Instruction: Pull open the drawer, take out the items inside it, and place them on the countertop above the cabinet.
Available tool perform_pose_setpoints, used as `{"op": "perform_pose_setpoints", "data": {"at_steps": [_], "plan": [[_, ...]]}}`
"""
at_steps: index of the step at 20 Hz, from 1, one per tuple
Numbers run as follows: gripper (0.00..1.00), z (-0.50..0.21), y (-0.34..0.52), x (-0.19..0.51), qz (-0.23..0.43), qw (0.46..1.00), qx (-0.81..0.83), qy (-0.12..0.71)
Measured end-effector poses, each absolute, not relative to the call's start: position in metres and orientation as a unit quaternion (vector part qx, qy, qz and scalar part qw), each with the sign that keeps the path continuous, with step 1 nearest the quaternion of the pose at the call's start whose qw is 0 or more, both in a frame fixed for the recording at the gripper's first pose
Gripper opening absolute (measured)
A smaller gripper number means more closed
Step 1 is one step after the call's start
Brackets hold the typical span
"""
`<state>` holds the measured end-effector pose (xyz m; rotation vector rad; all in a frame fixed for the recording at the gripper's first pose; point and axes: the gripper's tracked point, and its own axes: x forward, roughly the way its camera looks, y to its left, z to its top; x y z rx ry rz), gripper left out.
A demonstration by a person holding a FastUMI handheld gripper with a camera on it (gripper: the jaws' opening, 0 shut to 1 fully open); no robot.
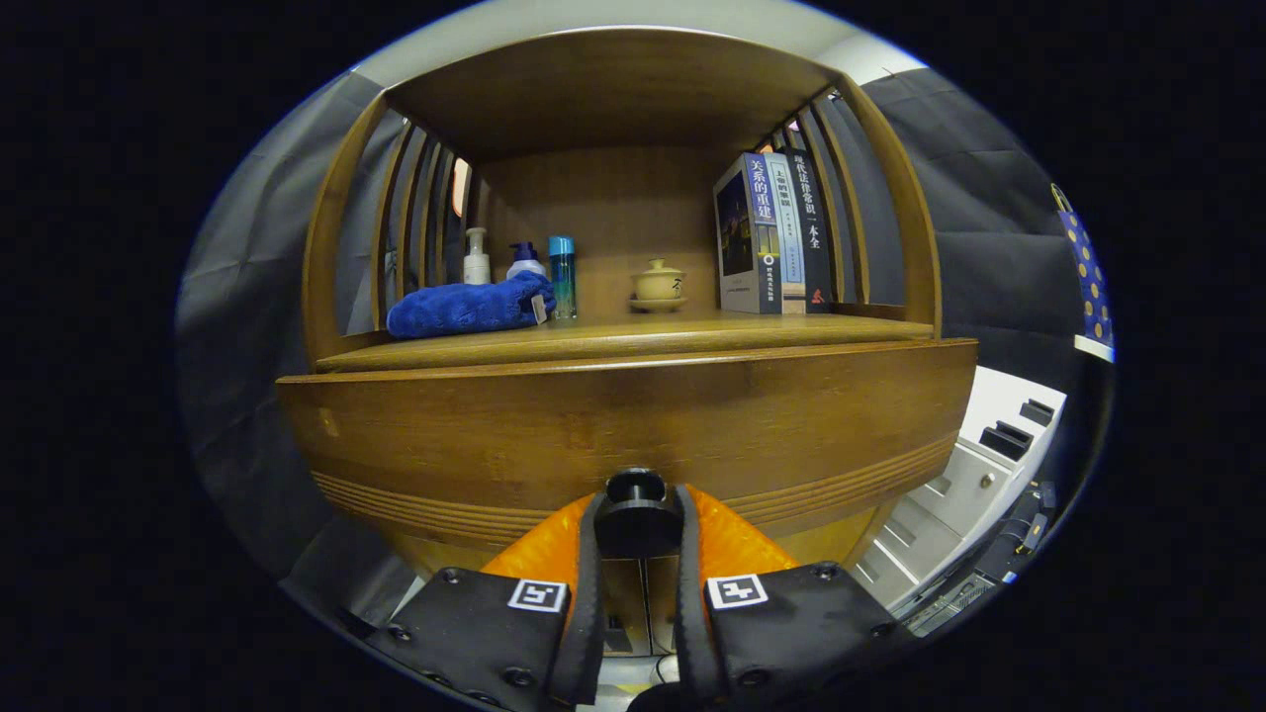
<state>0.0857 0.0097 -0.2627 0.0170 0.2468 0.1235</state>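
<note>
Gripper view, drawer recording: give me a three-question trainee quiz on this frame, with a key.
1. True or false: the claw has its fingers closed on the round drawer knob.
2. Which thing on the countertop lies furthest toward the left? A. blue towel B. lidded tea cup C. books
3. Fill in: the lidded tea cup stands between the bottles and the ____.

Key:
1. True; both fingers press the knob's sides.
2. A
3. books
</note>
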Motion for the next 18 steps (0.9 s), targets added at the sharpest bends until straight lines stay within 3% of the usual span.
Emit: {"op": "perform_pose_setpoints", "data": {"at_steps": [9, 18], "plan": [[0.31, -0.264, -0.001, 0.022, 0.046, 0.989, 0.022, 0.141], [0.31, -0.262, -0.009, -0.026, 0.054, 0.986, 0.002, 0.156]]}}
